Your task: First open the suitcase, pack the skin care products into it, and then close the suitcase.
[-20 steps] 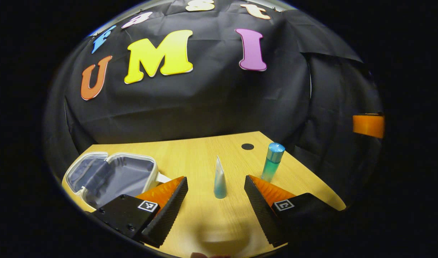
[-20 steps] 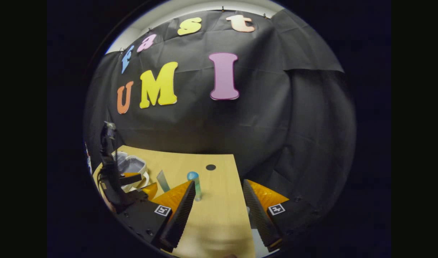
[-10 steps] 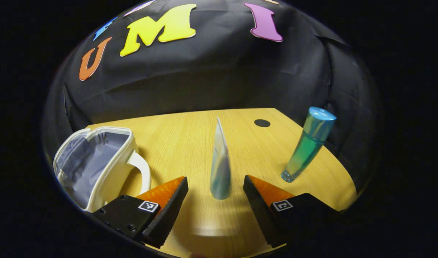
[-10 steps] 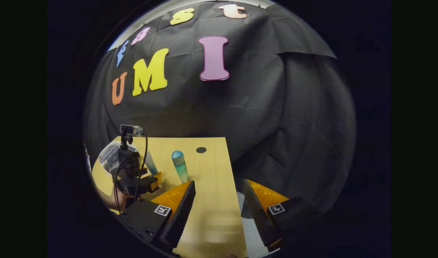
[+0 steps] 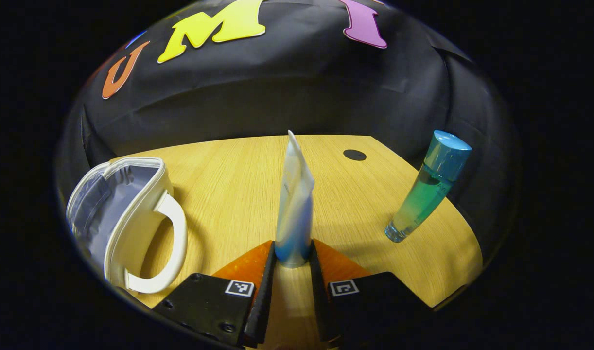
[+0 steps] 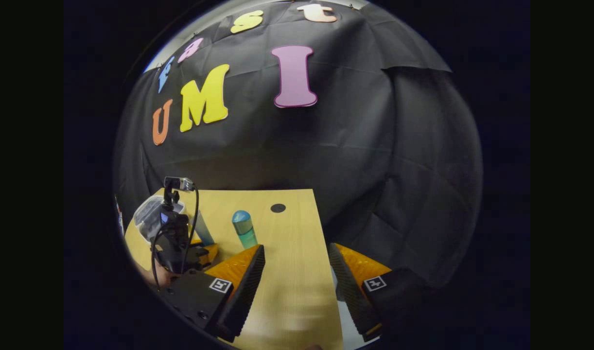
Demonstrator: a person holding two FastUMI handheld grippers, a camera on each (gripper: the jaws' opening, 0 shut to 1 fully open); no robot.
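Observation:
In the left gripper view a pale blue-white squeeze tube (image 5: 294, 209) stands cap-down on the wooden table (image 5: 229, 184), and my left gripper (image 5: 292, 260) is shut on its lower end. To its left lies the small white suitcase (image 5: 127, 214), open, grey lining showing, handle toward me. A blue-green bottle (image 5: 426, 189) stands upright at the right. In the right gripper view my right gripper (image 6: 297, 265) is open above the table's right edge, with nothing between its fingers. The bottle (image 6: 243, 229), the tube (image 6: 203, 233), the suitcase (image 6: 148, 216) and the left gripper (image 6: 200, 253) sit off to its left.
A round black hole (image 5: 354, 155) marks the table near its far edge. Black cloth walls close in behind and to the right. The table's right edge (image 6: 326, 272) runs between my right gripper's fingers. A person's hand (image 6: 153, 277) holds the left gripper.
My left gripper moved forward around the tube and its fingers closed on the tube's base. The right gripper stayed open and shifted only slightly.

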